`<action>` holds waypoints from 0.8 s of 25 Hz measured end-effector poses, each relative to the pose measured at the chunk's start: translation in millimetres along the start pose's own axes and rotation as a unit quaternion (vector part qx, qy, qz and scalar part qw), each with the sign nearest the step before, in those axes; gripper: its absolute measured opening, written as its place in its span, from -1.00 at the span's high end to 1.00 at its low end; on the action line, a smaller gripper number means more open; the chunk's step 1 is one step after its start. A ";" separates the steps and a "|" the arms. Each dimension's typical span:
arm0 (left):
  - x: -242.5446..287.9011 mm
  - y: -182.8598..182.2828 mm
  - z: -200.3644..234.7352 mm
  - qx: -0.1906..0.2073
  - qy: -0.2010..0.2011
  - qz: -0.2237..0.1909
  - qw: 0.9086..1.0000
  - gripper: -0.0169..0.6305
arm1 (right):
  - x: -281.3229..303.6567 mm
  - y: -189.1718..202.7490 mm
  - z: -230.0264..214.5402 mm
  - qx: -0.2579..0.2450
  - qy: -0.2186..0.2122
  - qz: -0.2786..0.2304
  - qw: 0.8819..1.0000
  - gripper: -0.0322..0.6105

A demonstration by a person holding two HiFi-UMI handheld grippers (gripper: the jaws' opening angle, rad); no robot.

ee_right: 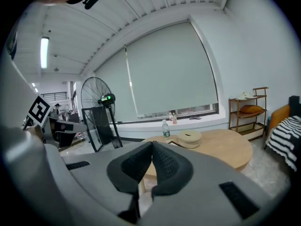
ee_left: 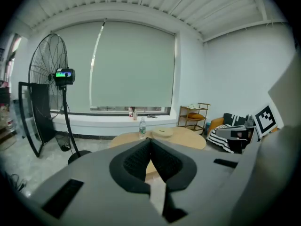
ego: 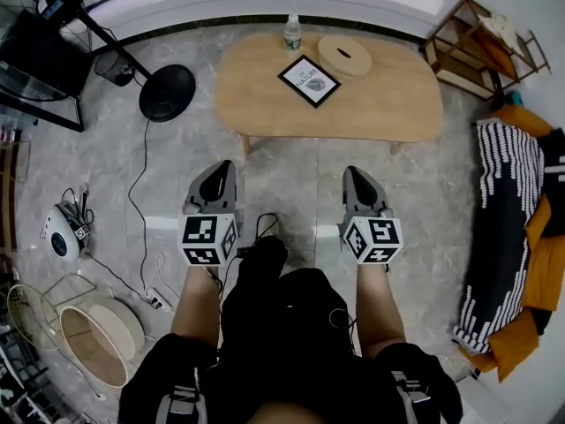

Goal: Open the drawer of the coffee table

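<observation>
The left gripper [ego: 222,166] and right gripper [ego: 355,173] are both clenched empty, side by side above the floor, well apart from the coffee table [ego: 380,95] ahead; its drawer is out of sight.

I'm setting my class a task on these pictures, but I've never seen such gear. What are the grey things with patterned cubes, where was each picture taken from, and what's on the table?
A person holds a hand tool in each hand: the left gripper and the right gripper. The patterned cubes belong to them. The head view comes from a camera on the person's head, looking down. The other two come from cameras riding on each gripper, looking along its jaws. Both pairs of jaws are shut and empty. Ahead stands a wooden coffee table bearing a water bottle, a framed card and a round wooden box.
</observation>
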State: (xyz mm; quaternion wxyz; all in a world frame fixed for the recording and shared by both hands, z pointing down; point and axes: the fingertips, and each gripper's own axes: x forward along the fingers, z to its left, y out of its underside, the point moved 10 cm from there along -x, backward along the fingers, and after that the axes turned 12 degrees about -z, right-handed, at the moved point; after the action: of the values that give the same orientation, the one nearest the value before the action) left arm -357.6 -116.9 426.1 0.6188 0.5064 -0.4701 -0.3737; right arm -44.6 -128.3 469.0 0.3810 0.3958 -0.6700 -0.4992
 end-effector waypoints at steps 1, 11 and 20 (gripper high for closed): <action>8.7 21.4 7.5 0.002 -0.005 -0.001 1.000 0.89 | 9.3 22.2 -8.4 0.000 0.005 -0.004 1.000 0.85; 82.7 241.6 45.5 0.021 -0.015 -0.062 0.998 0.89 | 69.0 253.4 -68.5 -0.019 0.022 -0.064 0.997 0.85; 105.5 327.9 29.7 0.018 0.002 -0.085 0.996 0.89 | 93.4 331.2 -69.1 -0.030 -0.008 -0.096 0.995 0.85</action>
State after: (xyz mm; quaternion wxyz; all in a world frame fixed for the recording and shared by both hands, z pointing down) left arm -361.2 -156.0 769.6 0.5763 0.5563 -0.4309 -0.4155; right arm -68.7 -176.4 815.8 0.3376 0.4421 -0.6167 -0.5569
